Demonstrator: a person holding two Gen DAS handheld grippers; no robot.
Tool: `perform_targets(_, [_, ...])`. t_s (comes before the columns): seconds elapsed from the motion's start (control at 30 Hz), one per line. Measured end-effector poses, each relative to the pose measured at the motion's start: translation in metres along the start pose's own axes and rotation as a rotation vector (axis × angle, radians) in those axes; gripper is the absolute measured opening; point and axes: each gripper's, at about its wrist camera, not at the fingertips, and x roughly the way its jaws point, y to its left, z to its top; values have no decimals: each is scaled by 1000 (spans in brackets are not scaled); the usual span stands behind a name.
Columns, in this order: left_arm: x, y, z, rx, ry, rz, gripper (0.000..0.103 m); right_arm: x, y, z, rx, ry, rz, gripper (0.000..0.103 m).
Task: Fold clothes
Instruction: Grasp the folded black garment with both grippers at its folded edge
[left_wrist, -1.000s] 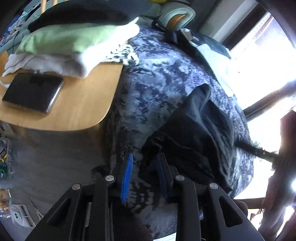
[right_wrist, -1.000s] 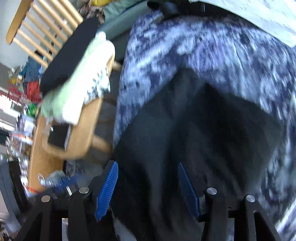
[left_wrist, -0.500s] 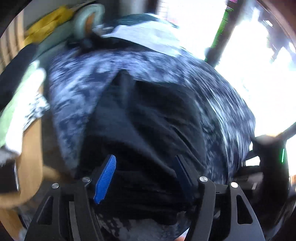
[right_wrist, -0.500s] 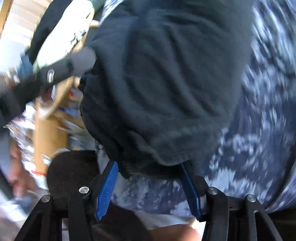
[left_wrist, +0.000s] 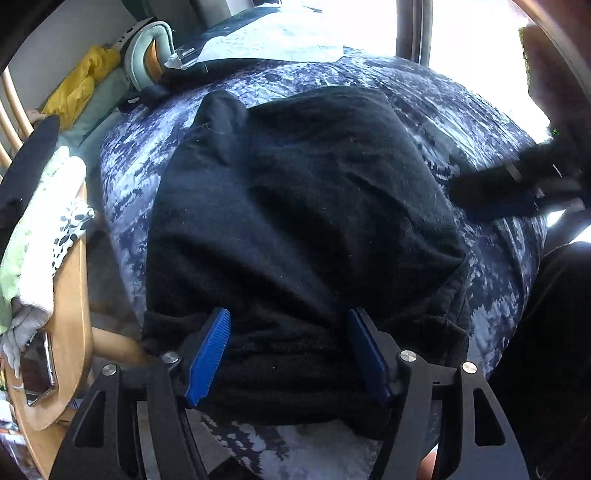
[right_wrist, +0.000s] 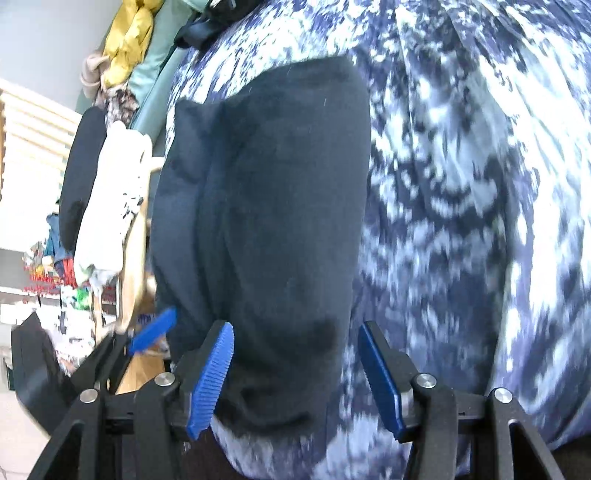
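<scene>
A black garment (left_wrist: 303, 229) lies folded on a bed with a blue-and-white patterned cover (left_wrist: 125, 173). My left gripper (left_wrist: 290, 350) is open, its blue pads on either side of the garment's near edge, holding nothing. My right gripper (right_wrist: 295, 373) is open over the garment's near corner (right_wrist: 273, 221), holding nothing. The right gripper also shows, blurred, at the right of the left wrist view (left_wrist: 517, 188). The left gripper shows at the lower left of the right wrist view (right_wrist: 151, 332).
A round wooden table (left_wrist: 72, 295) stands left of the bed with a stack of folded clothes (left_wrist: 40, 221) and a phone (left_wrist: 37, 369). A yellow garment (left_wrist: 81, 88) and a pale cushion (left_wrist: 147, 48) lie at the bed's far end. A bright window (left_wrist: 472, 29) is behind.
My left gripper has let go of the black garment's edge and opened wide. Both grippers have swung around over the garment, which now lies flatter on the bed.
</scene>
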Motion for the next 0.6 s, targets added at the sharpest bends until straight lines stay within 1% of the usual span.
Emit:
perform_targets(0.07, [-10, -2, -3, 8, -45, -5, 69, 5, -5, 7, 19, -7, 9, 64])
perform_targets(0.13, [-20, -3, -5, 16, -89, -10, 69, 10, -8, 12, 27, -4, 0, 67])
perform_targets(0.2, [-29, -5, -8, 24, -134, -14, 69, 13, -13, 11, 33, 12, 5, 67])
perform_targets(0.33, [-49, -9, -13, 40, -223, -24, 69, 16, -28, 4, 73, 41, 102, 67])
perform_targets(0.4, [-59, -10, -15, 48, -268, -29, 70, 19, -26, 2, 68, 41, 116, 67])
perform_targets(0.43, [-63, -15, -17, 71, -294, -16, 71, 21, -24, 2, 62, 42, 105, 67])
perform_targets(0.5, [-71, -36, -21, 163, -348, 32, 77, 27, -23, 1, 59, 63, 87, 66])
perform_targets(0.53, [-74, -47, -23, 212, -368, 56, 79, 31, -22, 1, 63, 81, 78, 62])
perform_targets(0.6, [-76, -67, -29, 304, -403, 101, 81, 32, -22, 1, 62, 86, 81, 37])
